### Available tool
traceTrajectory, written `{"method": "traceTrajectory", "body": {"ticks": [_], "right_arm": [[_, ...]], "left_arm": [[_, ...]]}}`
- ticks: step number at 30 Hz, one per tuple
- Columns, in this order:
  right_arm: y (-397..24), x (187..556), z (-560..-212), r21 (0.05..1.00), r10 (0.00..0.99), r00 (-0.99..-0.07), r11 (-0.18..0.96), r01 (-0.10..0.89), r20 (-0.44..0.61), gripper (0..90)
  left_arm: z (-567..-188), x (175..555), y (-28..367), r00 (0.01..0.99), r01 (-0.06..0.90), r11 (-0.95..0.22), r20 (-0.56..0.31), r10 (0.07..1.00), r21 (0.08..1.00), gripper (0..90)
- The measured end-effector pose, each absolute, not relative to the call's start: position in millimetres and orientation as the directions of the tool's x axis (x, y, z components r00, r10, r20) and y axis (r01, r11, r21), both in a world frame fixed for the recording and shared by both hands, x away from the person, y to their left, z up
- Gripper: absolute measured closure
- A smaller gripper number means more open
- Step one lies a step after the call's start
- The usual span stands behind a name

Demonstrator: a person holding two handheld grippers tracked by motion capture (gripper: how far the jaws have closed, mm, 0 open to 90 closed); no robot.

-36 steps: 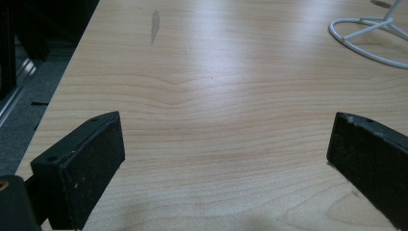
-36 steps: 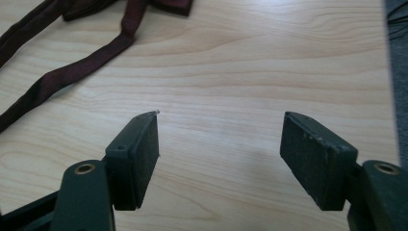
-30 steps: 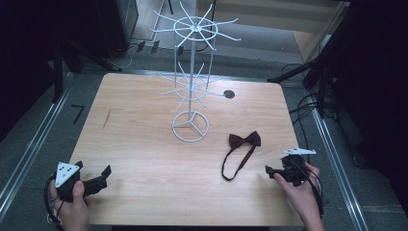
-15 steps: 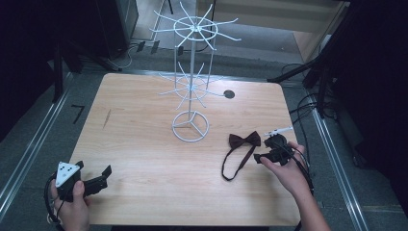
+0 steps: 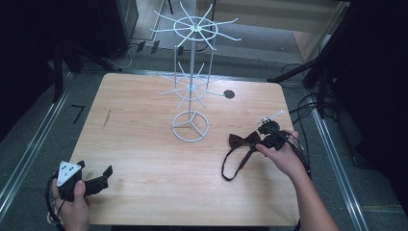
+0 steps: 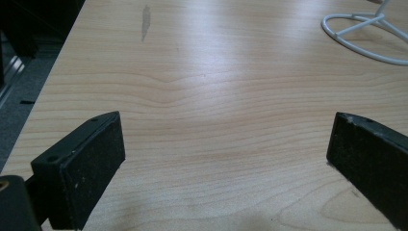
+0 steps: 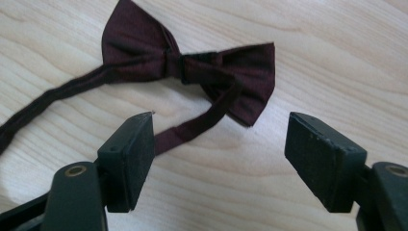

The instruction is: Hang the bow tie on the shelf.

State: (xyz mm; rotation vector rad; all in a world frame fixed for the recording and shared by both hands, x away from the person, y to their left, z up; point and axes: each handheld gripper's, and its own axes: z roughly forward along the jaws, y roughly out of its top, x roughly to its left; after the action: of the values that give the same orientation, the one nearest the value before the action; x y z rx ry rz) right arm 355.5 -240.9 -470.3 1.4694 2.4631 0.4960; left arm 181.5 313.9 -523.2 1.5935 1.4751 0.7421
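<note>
A dark maroon bow tie (image 5: 244, 140) with a long neck strap (image 5: 231, 166) lies flat on the wooden table (image 5: 144, 125), right of centre. My right gripper (image 5: 262, 136) hovers at the bow's right side, jaws open. In the right gripper view the bow tie (image 7: 192, 67) lies just beyond the open jaws of my right gripper (image 7: 221, 144), and its strap (image 7: 192, 126) runs beside the left jaw. My left gripper (image 5: 98, 182) rests at the table's front left corner, open, with bare wood between its jaws (image 6: 226, 159).
A white wire display stand (image 5: 191, 72) with radial hooks on two tiers rises from a ring base (image 5: 190, 126) at mid-table; part of that base (image 6: 365, 33) appears in the left gripper view. A dark round hole (image 5: 229, 94) marks the table behind the stand. Cables (image 5: 308, 108) hang off the right edge.
My right gripper has moved forward and left from the table's front right to the bow tie. The left gripper has not moved.
</note>
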Motion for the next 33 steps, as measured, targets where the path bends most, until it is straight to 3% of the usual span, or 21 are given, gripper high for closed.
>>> {"method": "traceTrajectory", "body": {"ticks": [18,33], "right_arm": [[-216.6,387.5,-476.5,0.381,0.816,-0.577,0.543,0.748,-0.031,30.3],[-206.5,398.0,-500.2,0.28,0.772,-0.63,0.625,0.729,-0.084,30.3]], "left_arm": [[-523.2,181.5,315.9,0.141,0.493,0.042,-0.128,0.982,0.869,0.1],[-523.3,181.9,315.9,0.144,0.495,0.042,-0.13,0.981,0.868,0.1]]}}
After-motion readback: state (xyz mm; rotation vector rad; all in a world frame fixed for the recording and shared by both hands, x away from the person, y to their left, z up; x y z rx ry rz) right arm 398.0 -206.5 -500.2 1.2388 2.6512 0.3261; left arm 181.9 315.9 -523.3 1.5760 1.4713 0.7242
